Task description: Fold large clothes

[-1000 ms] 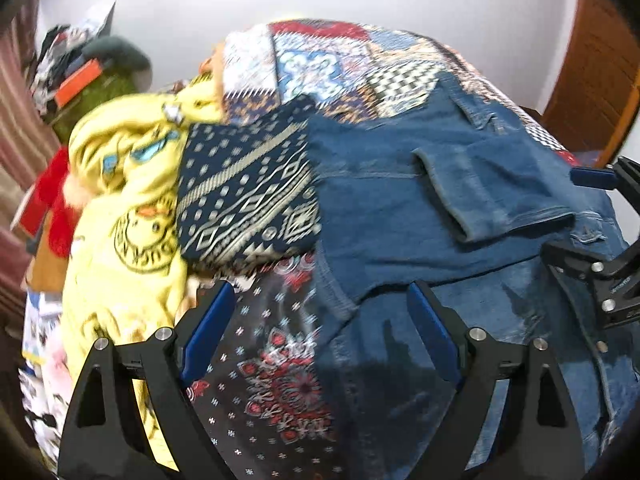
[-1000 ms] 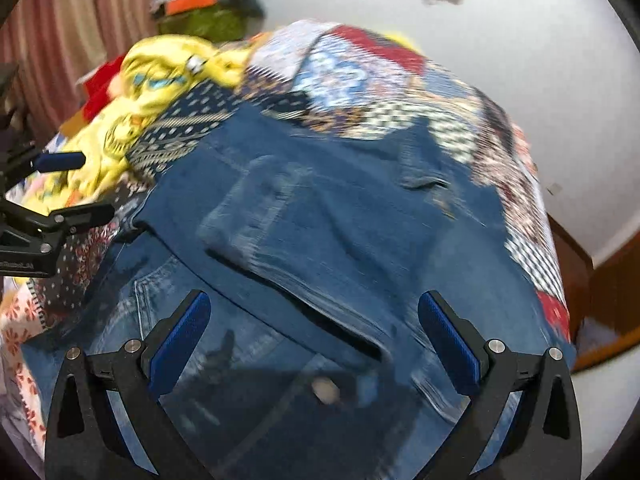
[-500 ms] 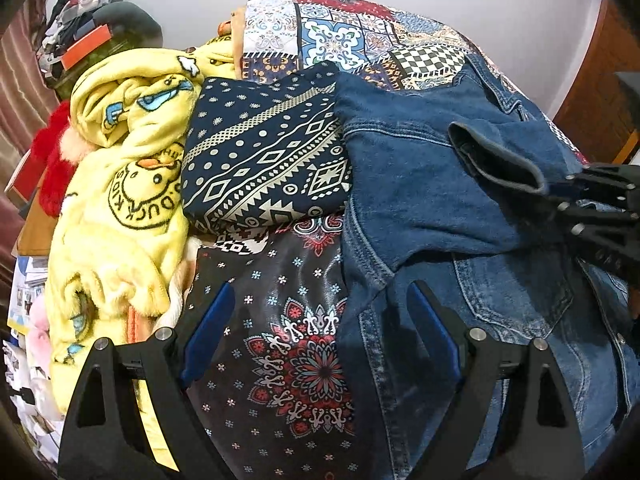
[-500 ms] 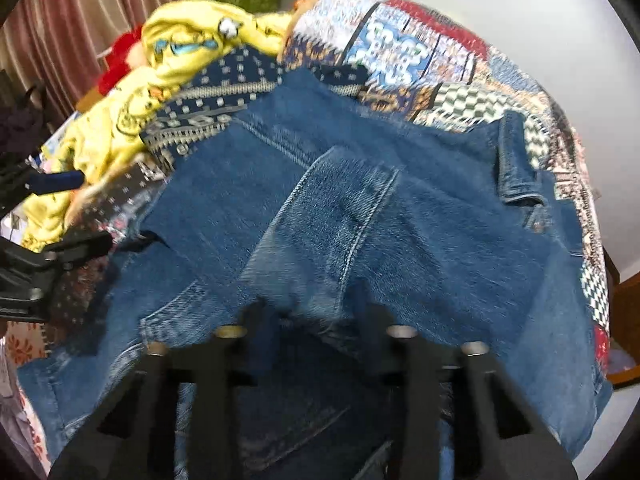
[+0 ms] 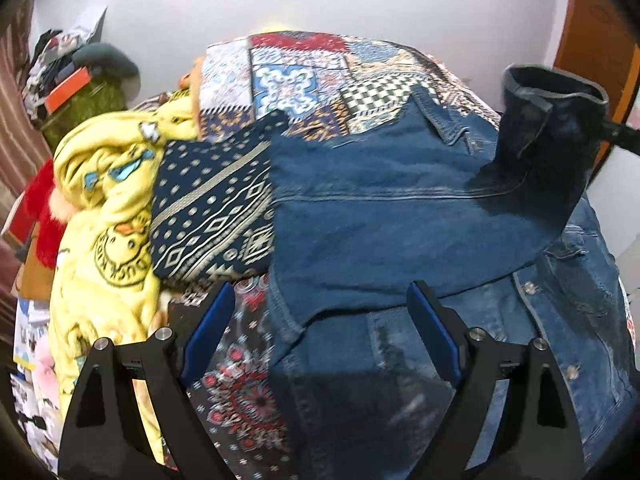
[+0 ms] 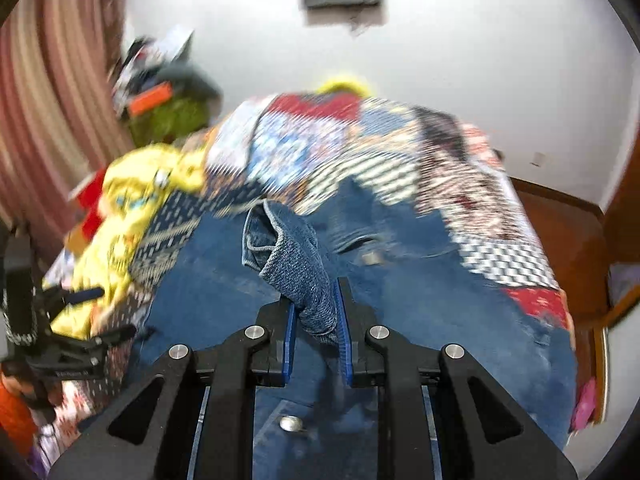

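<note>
A blue denim jacket (image 5: 384,216) lies spread over the bed, partly folded. Its sleeve cuff (image 6: 288,256) is pinched between the blue pads of my right gripper (image 6: 314,304), which is shut on it and holds it up above the jacket. In the left wrist view that lifted sleeve (image 5: 548,128) stands up at the right, with the right gripper's black arm just behind it. My left gripper (image 5: 320,312) hangs open over the jacket's near left edge, with nothing between its fingers. In the right wrist view the left gripper (image 6: 96,312) shows at the far left.
A folded navy patterned cloth (image 5: 216,216) and a yellow duck-print blanket (image 5: 104,208) lie left of the jacket. The patchwork bedspread (image 5: 312,76) covers the bed. Clutter is piled at the back left (image 5: 80,92). A wooden door (image 5: 592,48) is on the right.
My right gripper closed on the denim sleeve cuff and lifted it up off the jacket, rolling as it rose. The left gripper shifted a little and stayed open.
</note>
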Motion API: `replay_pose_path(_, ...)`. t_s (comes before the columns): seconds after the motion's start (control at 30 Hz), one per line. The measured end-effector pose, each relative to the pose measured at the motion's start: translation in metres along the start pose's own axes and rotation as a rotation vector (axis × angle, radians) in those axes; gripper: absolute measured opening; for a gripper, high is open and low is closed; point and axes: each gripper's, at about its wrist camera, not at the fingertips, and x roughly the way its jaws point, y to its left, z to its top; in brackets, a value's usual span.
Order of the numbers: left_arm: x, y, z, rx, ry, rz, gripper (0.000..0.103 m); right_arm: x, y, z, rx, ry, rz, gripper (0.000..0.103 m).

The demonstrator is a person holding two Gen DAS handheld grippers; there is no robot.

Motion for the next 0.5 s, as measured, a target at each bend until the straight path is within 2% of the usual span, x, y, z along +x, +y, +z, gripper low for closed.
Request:
replay_pose_path(0.1, 0.009, -0.015, 0.007, 0.013, 0.009, -0.012, 0.088, -0.019, -0.030, -0.006, 0.076, -0.035, -0.017, 0.016)
replay_pose_path(0.2, 0.025, -0.023, 0.010, 0.000, 0.040, -0.017, 0.088, -0.020, -0.057, -0.022, 0.141, -0.021, -0.045, 0.016)
replay_pose_path(0.43, 0.074, -0.027, -0.003, -0.032, 0.162, 0.027, 0.088, 0.016, -0.107, -0.076, 0.288, 0.125, -0.074, 0.012)
replay_pose_path(0.5, 0.078, -0.027, -0.008, -0.037, 0.166, 0.020, 0.088, 0.023, -0.115, -0.089, 0.308, 0.158, -0.083, 0.011)
